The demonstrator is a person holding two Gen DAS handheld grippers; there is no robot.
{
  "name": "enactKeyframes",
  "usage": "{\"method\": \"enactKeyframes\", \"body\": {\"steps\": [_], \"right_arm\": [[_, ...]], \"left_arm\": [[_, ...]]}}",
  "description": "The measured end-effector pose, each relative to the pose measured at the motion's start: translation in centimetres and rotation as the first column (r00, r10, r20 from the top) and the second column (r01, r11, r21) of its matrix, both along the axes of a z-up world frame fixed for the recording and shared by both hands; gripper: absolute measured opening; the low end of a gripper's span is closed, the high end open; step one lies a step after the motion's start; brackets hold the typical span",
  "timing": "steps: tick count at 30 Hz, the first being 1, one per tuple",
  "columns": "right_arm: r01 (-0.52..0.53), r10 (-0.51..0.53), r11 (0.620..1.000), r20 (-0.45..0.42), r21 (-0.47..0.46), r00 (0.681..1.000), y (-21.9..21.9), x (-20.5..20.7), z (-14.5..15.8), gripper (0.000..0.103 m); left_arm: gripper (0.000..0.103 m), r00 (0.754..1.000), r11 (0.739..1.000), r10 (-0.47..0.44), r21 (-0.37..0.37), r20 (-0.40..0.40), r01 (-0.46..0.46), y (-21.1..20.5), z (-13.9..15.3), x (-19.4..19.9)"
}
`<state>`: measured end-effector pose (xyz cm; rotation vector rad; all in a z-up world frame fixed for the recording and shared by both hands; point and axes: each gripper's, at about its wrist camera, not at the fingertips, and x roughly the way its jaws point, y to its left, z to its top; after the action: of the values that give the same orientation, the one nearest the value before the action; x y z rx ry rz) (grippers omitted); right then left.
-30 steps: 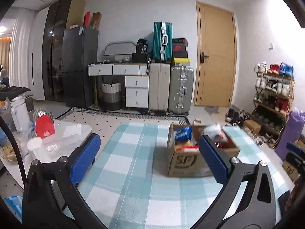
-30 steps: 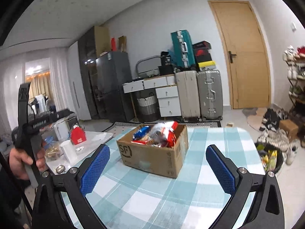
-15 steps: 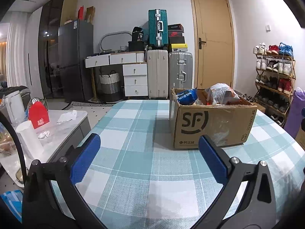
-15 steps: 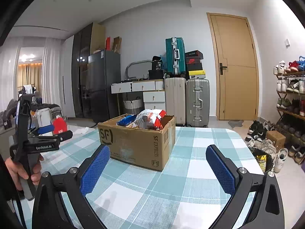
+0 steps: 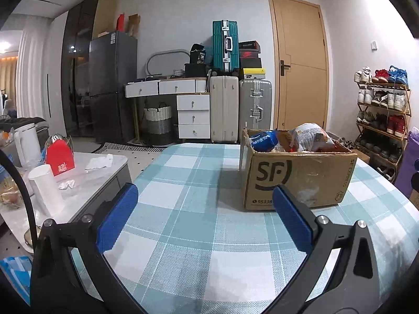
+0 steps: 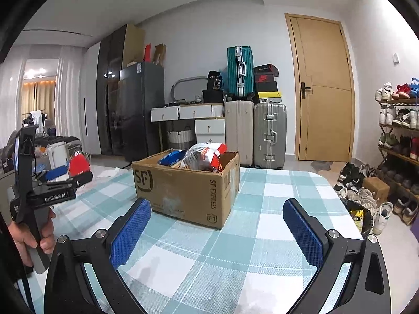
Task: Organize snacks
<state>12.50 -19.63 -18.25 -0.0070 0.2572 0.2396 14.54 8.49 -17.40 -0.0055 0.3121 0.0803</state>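
Note:
A brown cardboard box (image 5: 296,180) (image 6: 188,185) printed "SF" stands on a table with a teal-and-white checked cloth (image 5: 199,204) (image 6: 262,209). Snack bags fill it: a blue packet (image 5: 263,138) (image 6: 170,158) and a white-and-red bag (image 5: 311,137) (image 6: 204,157) stick out of the top. My left gripper (image 5: 207,217) hangs open low over the cloth, the box just ahead to its right. My right gripper (image 6: 217,229) is open too, with the box close ahead and left of centre. Nothing is between either pair of blue pads.
A low white side table (image 5: 86,175) at the left carries a white cup (image 5: 45,188), a red carton (image 5: 60,157) and a kettle (image 5: 26,141). A hand holds the left gripper's handle (image 6: 34,209). Suitcases (image 5: 241,110), drawers, a door and a shoe rack (image 5: 382,120) line the back.
Both grippers have dropped lower and nearer to the table, so the box now appears larger and more side-on. Both stay open.

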Motion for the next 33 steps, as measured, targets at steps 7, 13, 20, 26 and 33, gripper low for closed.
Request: {"method": "enactKeyframes", "body": {"steps": [7, 13, 20, 26, 33], "right_arm": [[0.007, -0.007, 1.0, 0.001, 0.005, 1.0, -0.4, -0.2, 0.2, 0.103], [0.031, -0.031, 0.999, 0.006, 0.02, 1.0, -0.8, -0.3, 0.3, 0.103], [0.034, -0.034, 0.999, -0.002, 0.024, 0.999, -1.2, -0.1, 0.3, 0.103], [0.03, -0.029, 0.999, -0.008, 0.02, 1.0, -1.2, 0.2, 0.1, 0.103], [0.03, -0.029, 0.999, -0.005, 0.021, 1.0, -1.2, 0.2, 0.1, 0.103]], "left_arm": [[0.103, 1.0, 1.0, -0.007, 0.001, 0.004, 0.007, -0.1, -0.1, -0.2], [0.103, 1.0, 1.0, -0.011, 0.003, 0.004, 0.011, -0.2, 0.0, -0.3], [0.103, 1.0, 1.0, -0.006, 0.001, 0.007, 0.006, -0.1, 0.0, -0.2], [0.103, 1.0, 1.0, -0.004, 0.0, 0.006, 0.004, -0.1, 0.0, 0.0], [0.103, 1.0, 1.0, -0.001, -0.001, 0.007, 0.001, -0.1, 0.0, -0.2]]}}
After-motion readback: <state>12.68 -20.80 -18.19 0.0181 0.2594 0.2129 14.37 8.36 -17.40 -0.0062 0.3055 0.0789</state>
